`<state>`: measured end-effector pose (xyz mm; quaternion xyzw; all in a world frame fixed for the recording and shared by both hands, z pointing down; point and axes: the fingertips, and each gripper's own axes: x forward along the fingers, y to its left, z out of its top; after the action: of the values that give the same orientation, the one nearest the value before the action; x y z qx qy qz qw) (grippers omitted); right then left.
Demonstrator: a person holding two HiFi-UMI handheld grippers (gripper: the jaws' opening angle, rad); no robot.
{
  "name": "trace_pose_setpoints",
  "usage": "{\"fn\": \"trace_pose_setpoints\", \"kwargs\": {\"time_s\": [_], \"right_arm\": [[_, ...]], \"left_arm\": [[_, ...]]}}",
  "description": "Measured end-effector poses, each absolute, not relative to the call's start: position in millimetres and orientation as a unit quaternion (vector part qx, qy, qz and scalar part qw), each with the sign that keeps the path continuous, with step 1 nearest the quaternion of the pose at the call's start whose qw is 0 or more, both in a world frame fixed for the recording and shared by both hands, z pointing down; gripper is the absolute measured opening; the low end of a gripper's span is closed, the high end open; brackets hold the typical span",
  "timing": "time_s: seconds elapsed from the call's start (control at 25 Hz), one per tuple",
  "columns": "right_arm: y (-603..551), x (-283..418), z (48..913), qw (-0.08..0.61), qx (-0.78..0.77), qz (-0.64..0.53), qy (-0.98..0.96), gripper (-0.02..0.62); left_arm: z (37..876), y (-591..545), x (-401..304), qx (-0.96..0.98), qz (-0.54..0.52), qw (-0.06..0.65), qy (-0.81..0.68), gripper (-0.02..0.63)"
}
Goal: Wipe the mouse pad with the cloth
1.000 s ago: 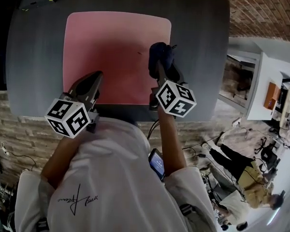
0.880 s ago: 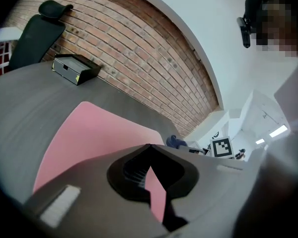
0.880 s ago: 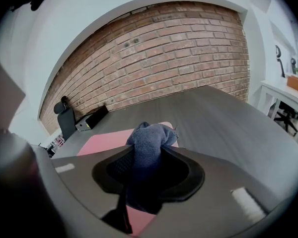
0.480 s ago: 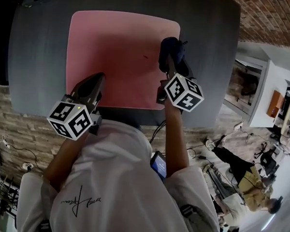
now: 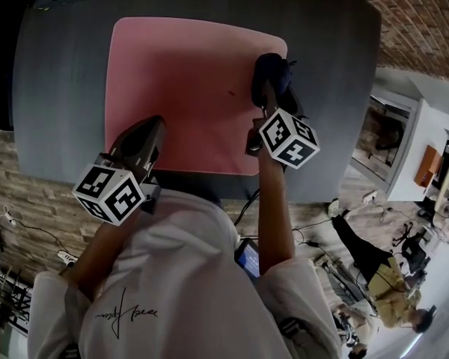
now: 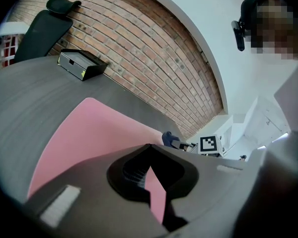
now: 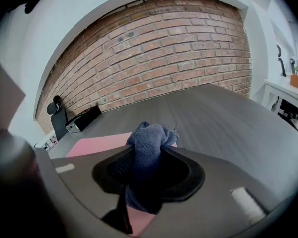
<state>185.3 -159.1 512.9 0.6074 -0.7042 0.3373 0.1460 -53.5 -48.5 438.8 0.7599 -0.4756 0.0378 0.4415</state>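
Observation:
A pink mouse pad (image 5: pixel 183 88) lies on the dark grey table (image 5: pixel 60 88). My right gripper (image 5: pixel 268 88) is shut on a dark blue cloth (image 5: pixel 272 72), bunched between the jaws at the pad's right edge; the same cloth (image 7: pixel 148 150) fills the jaws in the right gripper view, with the pad (image 7: pixel 97 145) behind it. My left gripper (image 5: pixel 146 137) rests over the pad's near left part, jaws shut with nothing between them. In the left gripper view the mouse pad (image 6: pixel 84 133) stretches ahead and the cloth (image 6: pixel 170 139) shows far off.
A black box (image 6: pixel 81 64) sits at the table's far side by a brick wall, with a black chair (image 6: pixel 42 29) beyond it. The table's near edge (image 5: pixel 209 179) runs right in front of the person's body. A white shelf (image 5: pixel 426 148) stands to the right.
The right gripper with the cloth has slid to the right, from inside the pad out to its right edge. The left gripper has stayed put.

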Motion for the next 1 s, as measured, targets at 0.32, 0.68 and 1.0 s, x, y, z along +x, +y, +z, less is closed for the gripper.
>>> {"fn": "trace_pose_setpoints", "kwargs": {"time_s": [0.32,0.68,1.0], "right_arm": [[-170,176,525,0.165,0.61,0.33,-0.701,0.14],[-178,171,538,0.18,0.616,0.328,-0.693,0.138],[-182,159,542,0.185,0.618,0.323,-0.692,0.14]], "left_arm": [[448,-50,-61,0.752,0.045,0.453,-0.476,0.009],[462,-48,-57,0.748,0.057,0.47,-0.465,0.009],[472,-42,-58,0.744,0.059,0.484,-0.457,0.009]]}}
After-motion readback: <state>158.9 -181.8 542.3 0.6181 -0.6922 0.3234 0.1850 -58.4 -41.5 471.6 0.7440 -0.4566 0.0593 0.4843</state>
